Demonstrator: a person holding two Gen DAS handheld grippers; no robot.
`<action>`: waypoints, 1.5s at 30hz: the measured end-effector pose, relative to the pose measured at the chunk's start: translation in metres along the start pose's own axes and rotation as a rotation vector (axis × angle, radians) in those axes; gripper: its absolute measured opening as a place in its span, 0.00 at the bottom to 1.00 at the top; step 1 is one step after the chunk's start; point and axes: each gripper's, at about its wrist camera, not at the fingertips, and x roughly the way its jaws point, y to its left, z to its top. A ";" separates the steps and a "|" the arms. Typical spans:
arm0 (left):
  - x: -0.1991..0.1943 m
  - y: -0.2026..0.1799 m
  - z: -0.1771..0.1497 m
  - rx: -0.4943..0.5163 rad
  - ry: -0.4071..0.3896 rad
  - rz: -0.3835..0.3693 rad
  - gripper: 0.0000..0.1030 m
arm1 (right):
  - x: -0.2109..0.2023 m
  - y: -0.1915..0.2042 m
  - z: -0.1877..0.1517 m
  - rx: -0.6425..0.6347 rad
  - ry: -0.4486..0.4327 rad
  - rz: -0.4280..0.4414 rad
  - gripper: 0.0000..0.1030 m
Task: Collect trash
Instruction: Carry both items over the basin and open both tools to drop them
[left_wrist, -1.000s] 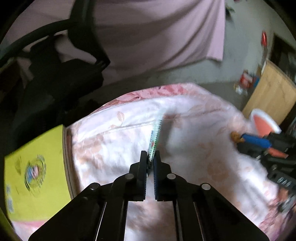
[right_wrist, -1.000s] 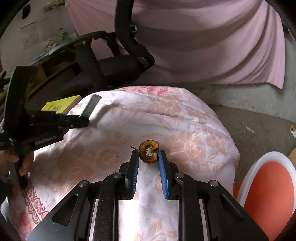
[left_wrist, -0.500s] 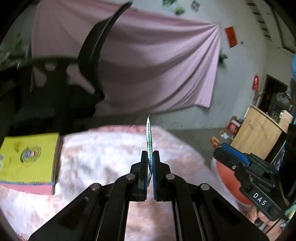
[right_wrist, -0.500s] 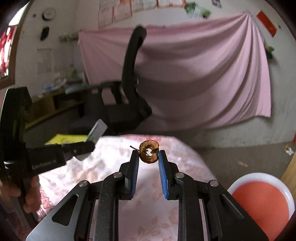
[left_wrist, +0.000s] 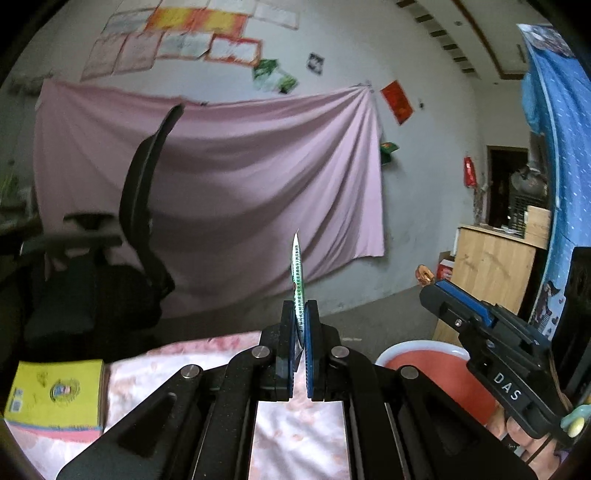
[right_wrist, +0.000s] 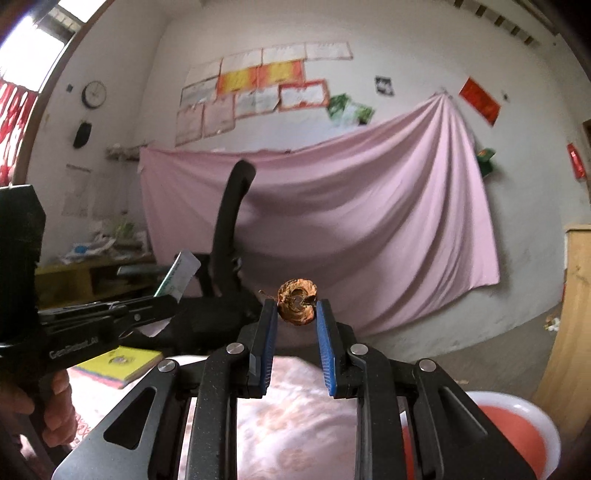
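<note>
My left gripper (left_wrist: 300, 308) is shut on a thin green-and-white wrapper (left_wrist: 296, 271), seen edge-on and sticking up from the pads. In the right wrist view the same wrapper (right_wrist: 178, 275) shows flat at the left gripper's tip (right_wrist: 168, 304). My right gripper (right_wrist: 296, 308) is shut on a brown, shrivelled fruit core (right_wrist: 297, 301) pinched between its blue pads. That core (left_wrist: 424, 275) also appears at the right gripper's tip (left_wrist: 430, 284) in the left wrist view. Both grippers are held up above the floral quilt (left_wrist: 295, 435). A red bin with a white rim (right_wrist: 517, 428) sits low on the right.
A yellow book (left_wrist: 55, 395) lies on the quilt at the left. A black office chair (left_wrist: 144, 236) stands behind the bed, before a pink sheet (left_wrist: 240, 192) hung on the wall. A wooden cabinet (left_wrist: 491, 266) stands at the right, beyond the red bin (left_wrist: 439, 365).
Both grippers rose off the quilt and tilted up towards level, so the wall now fills both views. Each kept its grip on its piece of trash. The red bin came nearer.
</note>
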 end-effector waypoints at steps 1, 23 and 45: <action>0.001 -0.006 0.001 0.014 -0.009 -0.005 0.03 | -0.004 -0.003 0.002 0.001 -0.014 -0.013 0.19; 0.027 -0.104 -0.014 0.180 0.018 -0.142 0.03 | -0.040 -0.073 0.003 0.078 -0.021 -0.161 0.19; 0.080 -0.123 -0.016 0.042 0.208 -0.279 0.03 | -0.037 -0.122 -0.005 0.210 0.113 -0.266 0.20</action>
